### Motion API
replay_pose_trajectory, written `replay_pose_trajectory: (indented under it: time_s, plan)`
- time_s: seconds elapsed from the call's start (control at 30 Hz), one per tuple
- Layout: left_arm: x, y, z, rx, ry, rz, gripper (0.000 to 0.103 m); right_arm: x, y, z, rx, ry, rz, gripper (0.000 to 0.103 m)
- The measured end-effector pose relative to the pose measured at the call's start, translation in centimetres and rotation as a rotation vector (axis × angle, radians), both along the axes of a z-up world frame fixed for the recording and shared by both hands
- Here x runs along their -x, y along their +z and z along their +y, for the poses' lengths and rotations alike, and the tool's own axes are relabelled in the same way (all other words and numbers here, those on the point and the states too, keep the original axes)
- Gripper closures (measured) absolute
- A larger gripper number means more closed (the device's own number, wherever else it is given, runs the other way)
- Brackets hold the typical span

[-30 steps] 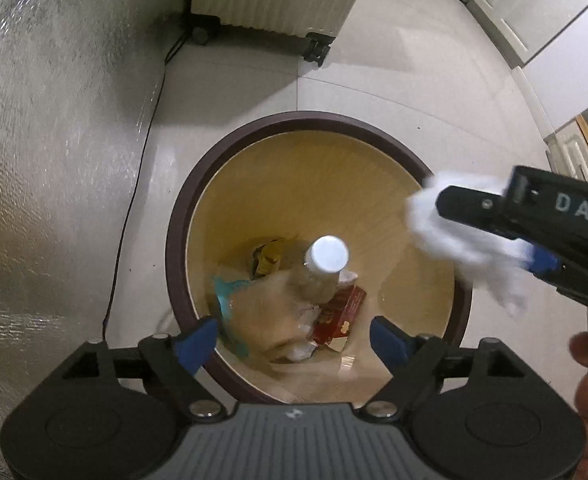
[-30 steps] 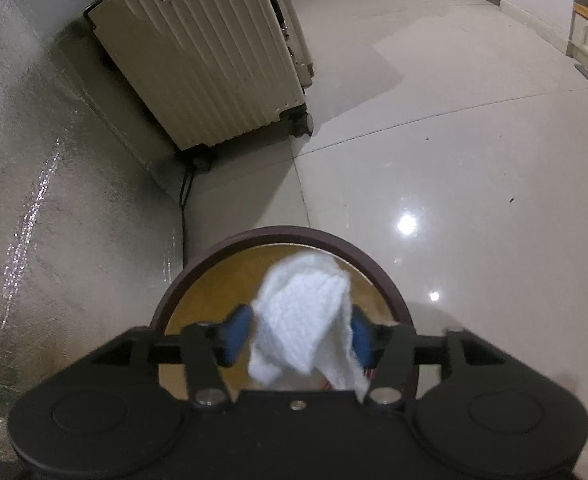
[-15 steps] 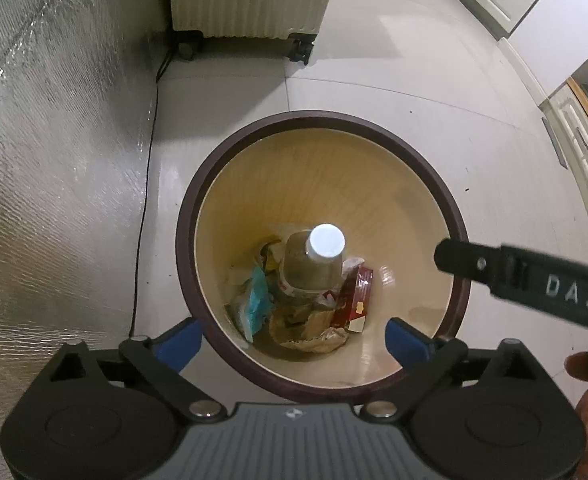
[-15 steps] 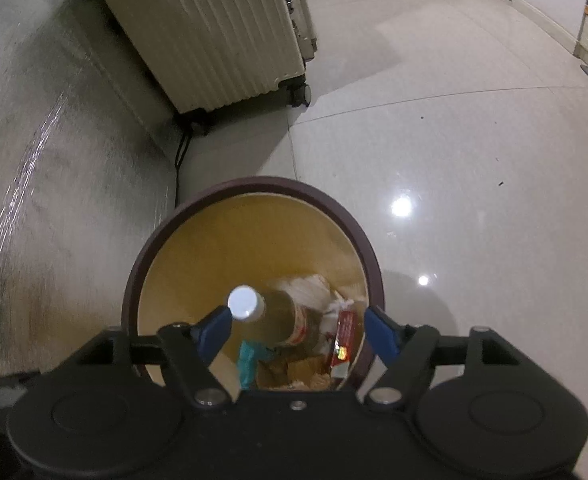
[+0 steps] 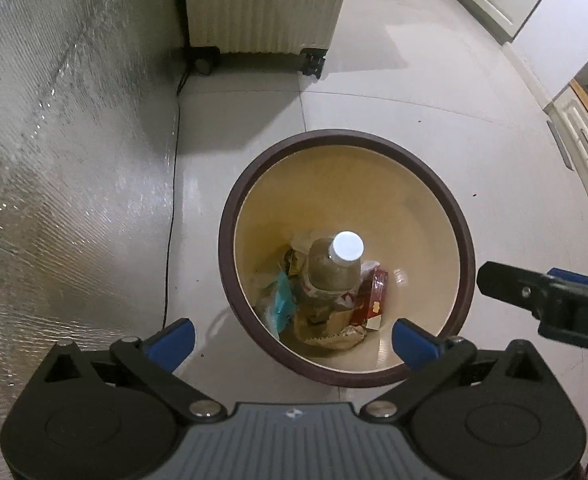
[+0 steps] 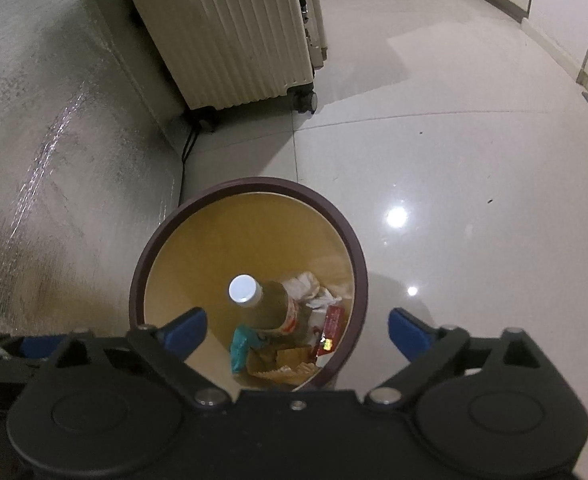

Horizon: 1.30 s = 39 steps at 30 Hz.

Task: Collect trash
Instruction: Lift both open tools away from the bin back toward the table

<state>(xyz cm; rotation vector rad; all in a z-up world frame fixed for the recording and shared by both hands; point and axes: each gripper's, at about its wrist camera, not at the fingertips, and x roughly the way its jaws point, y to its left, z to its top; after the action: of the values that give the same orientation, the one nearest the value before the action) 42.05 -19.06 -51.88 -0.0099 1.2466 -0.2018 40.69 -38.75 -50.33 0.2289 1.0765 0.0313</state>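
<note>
A round bin with a dark brown rim (image 5: 229,216) (image 6: 358,248) and tan inside stands on the tiled floor. It holds a bottle with a white cap (image 5: 347,245) (image 6: 245,289), a red box (image 5: 374,300) (image 6: 330,332), a teal wrapper (image 5: 283,300) (image 6: 241,347), brown paper and white tissue (image 6: 314,296). My left gripper (image 5: 291,338) is open and empty above the bin's near rim. My right gripper (image 6: 297,330) is open and empty above the bin; it also shows at the right of the left wrist view (image 5: 534,292).
A cream ribbed suitcase on wheels (image 5: 261,4) (image 6: 229,32) stands beyond the bin. A silver foil-like wall (image 5: 53,160) (image 6: 33,160) runs along the left, with a black cable (image 5: 171,208) at its foot. White cabinets (image 5: 574,128) line the right.
My right gripper opened and the white tissue it held dropped into the bin. Both grippers have risen and pulled back from the bin.
</note>
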Motion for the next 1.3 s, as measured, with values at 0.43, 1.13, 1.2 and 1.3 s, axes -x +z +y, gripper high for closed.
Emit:
replay_pose_trajectory:
  time_s: [0.43, 1.13, 1.2, 1.3]
  plan:
    - [1.9, 3.2, 1.9, -0.020, 0.021, -0.033, 0.000, 2.7, 2.5, 0.3, 0.076, -0.001, 0.008, 0.000]
    - [8.2, 11.1, 4.1, -0.036, 0.000, -0.174, 0.000, 9.3, 9.5, 0.8, 0.139, -0.039, -0.070, 0.000]
    - [9.1, 12.2, 4.2, -0.036, -0.005, -0.195, 0.000, 10.3, 10.5, 0.7, 0.143, -0.045, -0.086, 0.000]
    - [10.4, 14.0, 4.4, -0.026, -0.016, -0.223, 0.000, 11.8, 12.3, 0.4, 0.151, -0.061, -0.110, 0.000]
